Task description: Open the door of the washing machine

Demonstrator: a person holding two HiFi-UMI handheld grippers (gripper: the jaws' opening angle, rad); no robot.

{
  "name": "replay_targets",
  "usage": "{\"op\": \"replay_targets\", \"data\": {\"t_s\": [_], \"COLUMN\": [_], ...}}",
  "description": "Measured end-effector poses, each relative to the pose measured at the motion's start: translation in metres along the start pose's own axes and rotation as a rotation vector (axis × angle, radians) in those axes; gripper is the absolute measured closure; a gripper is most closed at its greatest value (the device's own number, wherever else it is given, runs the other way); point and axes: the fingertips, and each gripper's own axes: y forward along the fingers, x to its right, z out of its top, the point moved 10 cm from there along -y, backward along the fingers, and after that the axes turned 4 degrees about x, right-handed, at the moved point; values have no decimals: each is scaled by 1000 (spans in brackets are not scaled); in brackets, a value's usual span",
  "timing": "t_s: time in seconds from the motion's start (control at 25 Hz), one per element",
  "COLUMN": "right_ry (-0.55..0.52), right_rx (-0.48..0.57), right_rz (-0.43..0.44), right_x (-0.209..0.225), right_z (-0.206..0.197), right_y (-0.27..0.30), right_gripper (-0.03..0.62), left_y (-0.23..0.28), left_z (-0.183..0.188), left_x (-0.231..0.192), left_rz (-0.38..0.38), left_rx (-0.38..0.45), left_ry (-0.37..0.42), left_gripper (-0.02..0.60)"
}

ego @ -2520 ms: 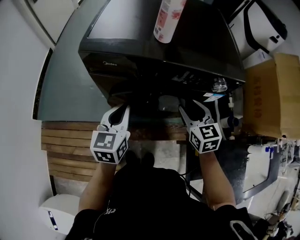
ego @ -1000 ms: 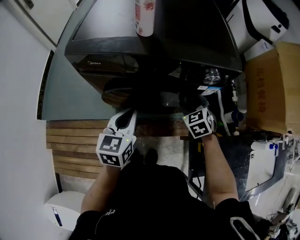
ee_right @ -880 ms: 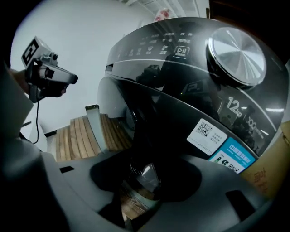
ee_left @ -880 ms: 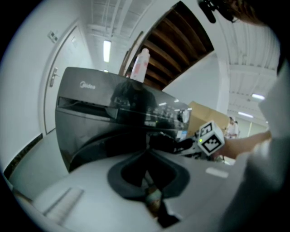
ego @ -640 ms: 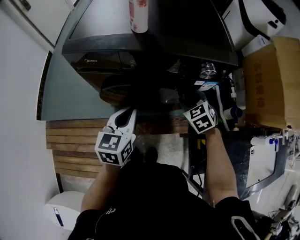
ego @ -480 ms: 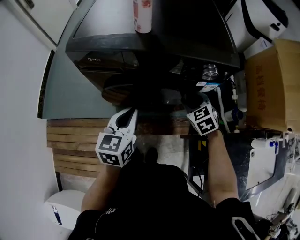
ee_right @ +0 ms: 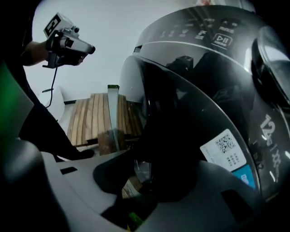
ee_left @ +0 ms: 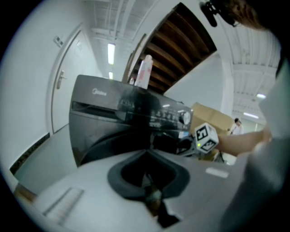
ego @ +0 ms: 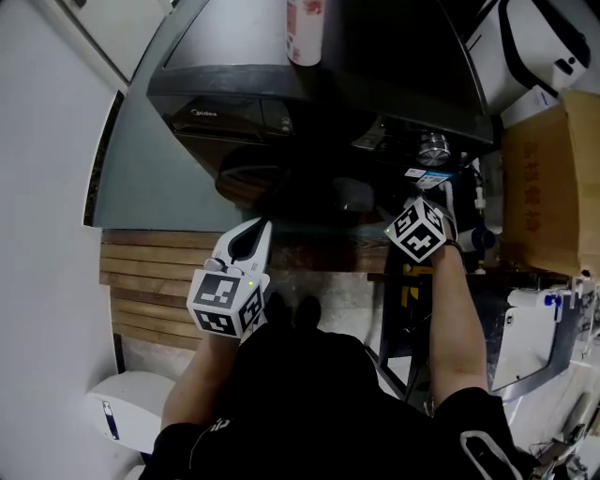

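Judging by how things lie, the task is at its grasp-and-pull stage and not yet done. The right gripper (ego: 396, 217) reaches in at the right rim of the round door (ego: 261, 178) on the front of the washing machine (ego: 234, 84). In the right gripper view its jaws are drawn in around a dark part of that rim. I take this part to be the handle, though the black plastic makes the exact hold hard to read. The door's bulging glass fills that view and no clear gap shows between door and machine front, so the door looks shut or at most barely cracked. The outward swing toward the person is yet to be made. The left gripper (ego: 249, 236) hangs nearer the person, left of the door and apart from it, above the wooden slats (ego: 159, 272). It is clenched on nothing, its jaws meeting at the tips. The machine stands at the far middle of the scene with its door facing near. As for containers, the drum behind the glass is too dark to show any contents. A pink-and-white bottle (ego: 305, 28) stands upright on the machine's top, and how full it is cannot be told. A cardboard box (ego: 548, 187) sits at the right of the machine, its inside out of sight.
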Motion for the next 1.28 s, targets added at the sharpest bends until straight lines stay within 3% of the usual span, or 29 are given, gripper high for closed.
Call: {"op": "replay_targets", "data": {"t_s": [0.4, 0.56, 0.64, 0.88, 1.28], "right_ry": [70, 93, 116, 120, 316], "right_rx": [29, 96, 118, 53, 87], "right_rz": [-21, 89, 85, 32, 37], "right_x": [-8, -56, -76, -106, -205], "right_z": [-1, -9, -10, -2, 22], "right_y": [-7, -29, -36, -48, -75], "right_gripper": [446, 471, 467, 480, 480], "left_y": [-8, -20, -28, -61, -150], "left_z": [-8, -13, -17, -39, -82], "left_x": [4, -3, -5, 3, 26], "left_rz": [25, 64, 82, 84, 21], "left_rx": [9, 35, 44, 28, 9], "left_ry": [-39, -58, -67, -69, -59], "left_gripper": [574, 574, 574, 574, 574]}}
